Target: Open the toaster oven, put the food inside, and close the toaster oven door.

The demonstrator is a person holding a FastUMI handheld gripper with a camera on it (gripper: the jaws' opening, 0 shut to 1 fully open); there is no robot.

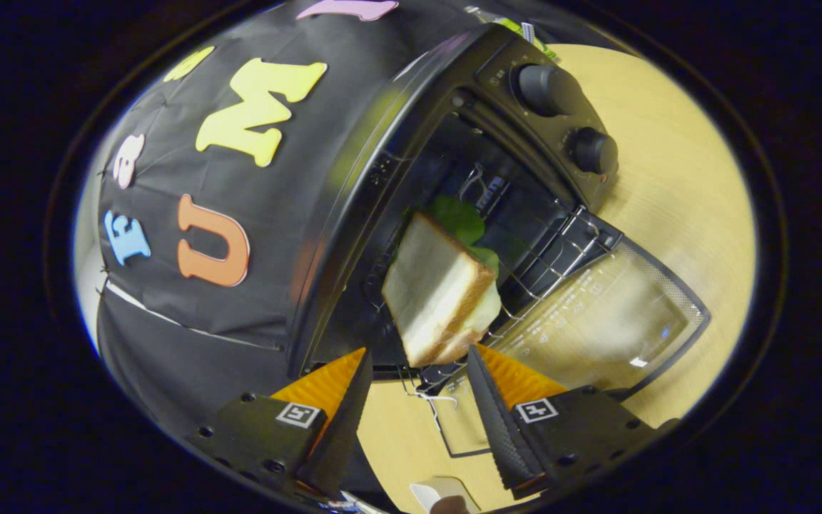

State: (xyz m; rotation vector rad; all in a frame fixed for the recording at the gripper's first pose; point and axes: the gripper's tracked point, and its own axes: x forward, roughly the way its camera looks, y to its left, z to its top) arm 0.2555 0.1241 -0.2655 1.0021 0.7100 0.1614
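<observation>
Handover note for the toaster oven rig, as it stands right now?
Claw: open, fingers apart, holding nothing, just short of the sandwich.
Sandwich: on the wire rack inside the toaster oven, just ahead of the fingers, lettuce showing behind the bread.
Door: fully down, glass panel lying open toward the wooden table.
Done: oven opened, food placed inside and released.
Left: back the claw clear, lift the door and shut it. The sandwich sits near the rack's front edge, so check it clears the door.
</observation>
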